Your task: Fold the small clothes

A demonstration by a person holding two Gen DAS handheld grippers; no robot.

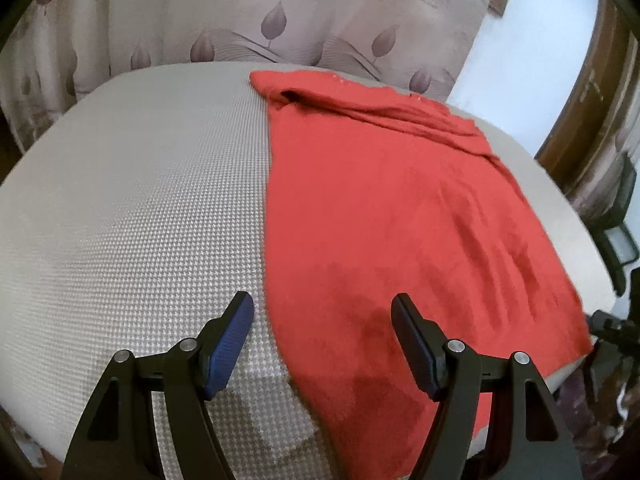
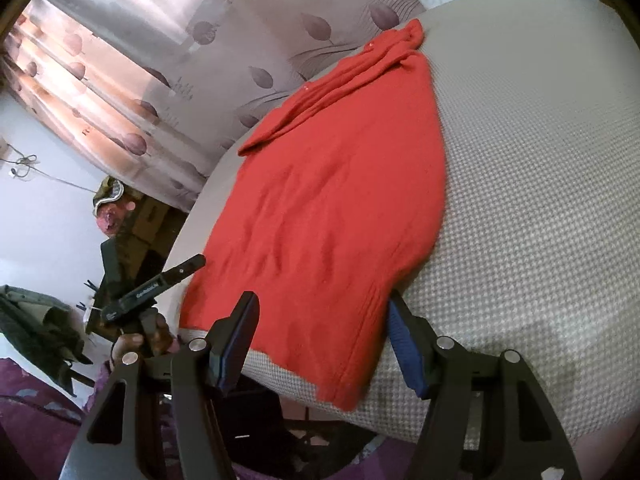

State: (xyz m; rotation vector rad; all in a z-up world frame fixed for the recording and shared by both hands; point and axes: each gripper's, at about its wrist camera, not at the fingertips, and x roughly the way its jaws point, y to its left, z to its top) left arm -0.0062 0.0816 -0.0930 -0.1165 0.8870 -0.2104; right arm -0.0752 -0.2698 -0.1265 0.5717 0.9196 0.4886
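Left wrist view: close, angled down across grey padded table (image 1: 140, 200) toward leaf-print curtain (image 1: 280, 20). Right wrist view: close, rolled sideways at table's near edge. Shared: red garment (image 1: 380, 200), table, curtain.

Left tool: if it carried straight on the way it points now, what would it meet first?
Most likely the red garment: the left tool, open and empty, straddles its near left edge over the grey cushion. Depth is uncertain.

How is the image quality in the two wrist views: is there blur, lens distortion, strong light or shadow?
Left wrist view: the fisheye lens bends the grey table into a dome; the left gripper casts a dark shadow on the red garment, and the white wall at the upper right is overexposed. Right wrist view: same bending, tilted scene; the garment's near edge is slightly blurred; the curtain glows with backlight.
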